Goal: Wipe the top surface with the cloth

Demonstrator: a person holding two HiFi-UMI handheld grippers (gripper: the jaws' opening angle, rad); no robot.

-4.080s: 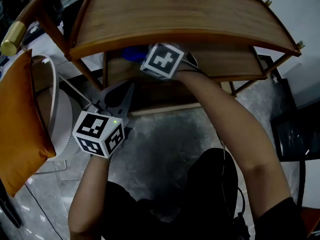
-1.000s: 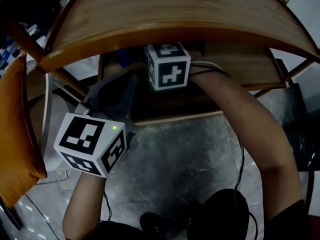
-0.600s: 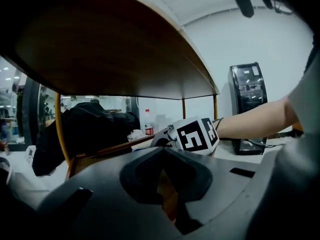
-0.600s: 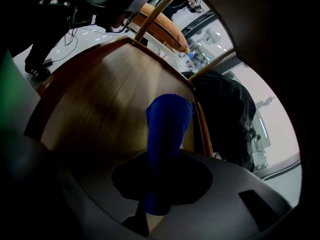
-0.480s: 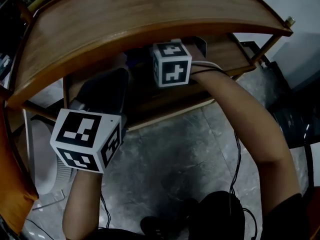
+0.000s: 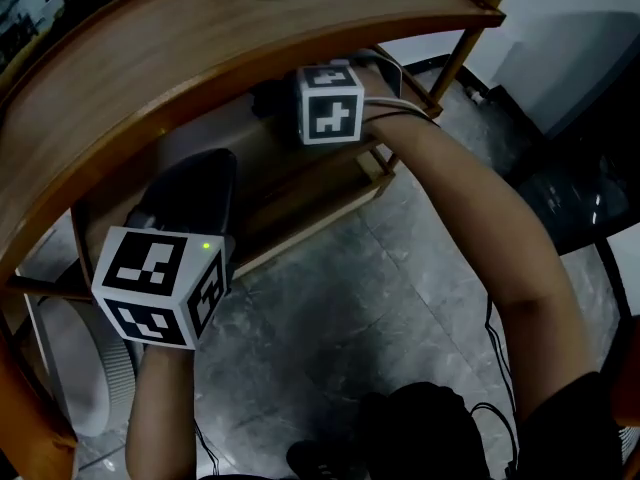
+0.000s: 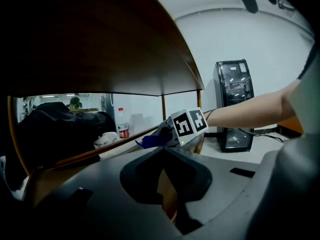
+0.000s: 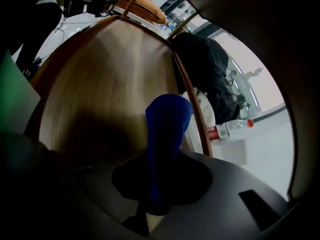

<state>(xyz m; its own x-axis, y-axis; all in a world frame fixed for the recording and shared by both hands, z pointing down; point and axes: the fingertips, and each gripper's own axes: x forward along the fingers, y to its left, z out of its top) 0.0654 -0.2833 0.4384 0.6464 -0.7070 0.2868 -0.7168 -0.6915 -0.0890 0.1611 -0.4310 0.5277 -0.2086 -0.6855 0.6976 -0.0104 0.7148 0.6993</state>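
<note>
A curved wooden top surface spans the head view, with a lower shelf beneath it. My right gripper reaches under the top, over that shelf, and is shut on a blue cloth; only its marker cube shows from above. The left gripper view also catches the blue cloth hanging from the right gripper. My left gripper is shut and empty, at the lower shelf's front edge on the left.
A white round appliance stands on the grey floor at lower left. A brass-capped corner post rises at the right. A black cabinet and a red-labelled bottle stand beyond the shelf.
The head view has swung, so the table now slants up to the right and the orange cushion is out of sight. The right gripper stays under the top; the left has barely moved.
</note>
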